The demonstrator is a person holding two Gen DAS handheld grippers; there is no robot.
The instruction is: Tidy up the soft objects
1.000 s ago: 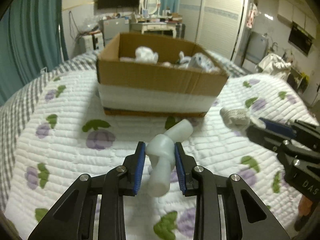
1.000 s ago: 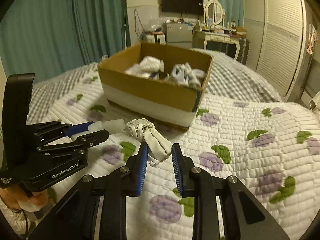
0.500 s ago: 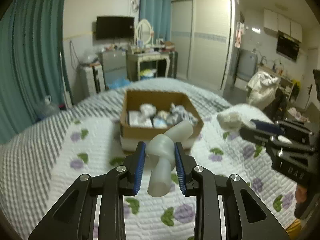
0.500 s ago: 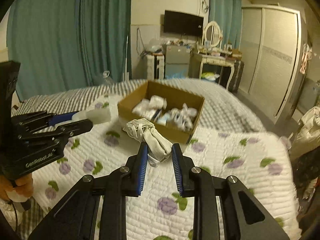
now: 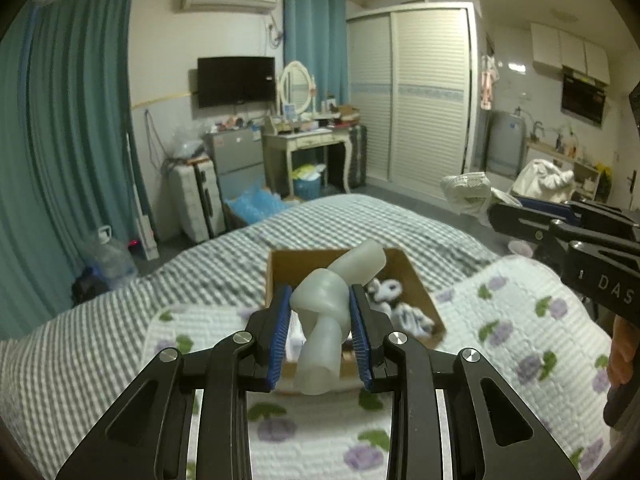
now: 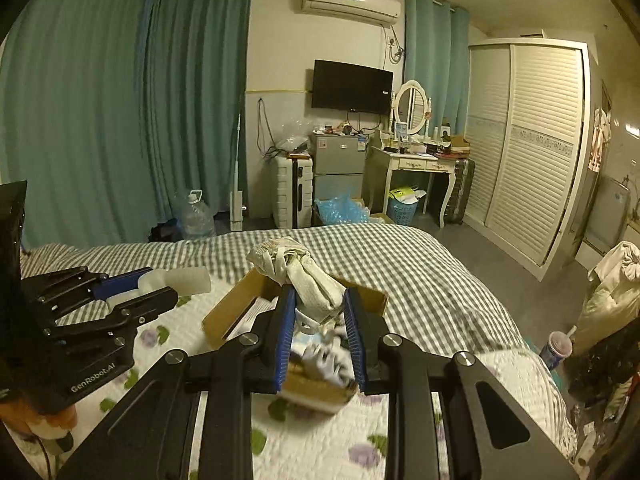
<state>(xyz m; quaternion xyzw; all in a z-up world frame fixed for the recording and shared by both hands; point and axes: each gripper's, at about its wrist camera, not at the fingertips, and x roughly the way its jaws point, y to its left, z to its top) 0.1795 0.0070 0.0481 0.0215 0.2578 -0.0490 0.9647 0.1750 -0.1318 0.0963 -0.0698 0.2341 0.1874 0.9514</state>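
Observation:
My left gripper (image 5: 320,322) is shut on a white foam piece (image 5: 326,312) and holds it in the air above the open cardboard box (image 5: 280,266) on the bed. The box holds several white soft items (image 5: 394,300). My right gripper (image 6: 320,330) is shut on a bundled cream cloth (image 6: 304,276), also raised over the box (image 6: 230,312). The right gripper and its cloth (image 5: 466,192) show at the right of the left wrist view; the left gripper (image 6: 132,294) with its foam shows at the left of the right wrist view.
The box sits on a white quilt with purple flowers (image 5: 516,328) over a grey checked bedspread (image 5: 120,328). Beyond the bed stand teal curtains (image 6: 100,120), a small fridge (image 6: 338,164), a dressing table (image 6: 416,160) and a wardrobe (image 6: 532,140).
Both grippers have risen well above the bed with their objects still held. The box looked large and close before; it now lies small and below the fingers.

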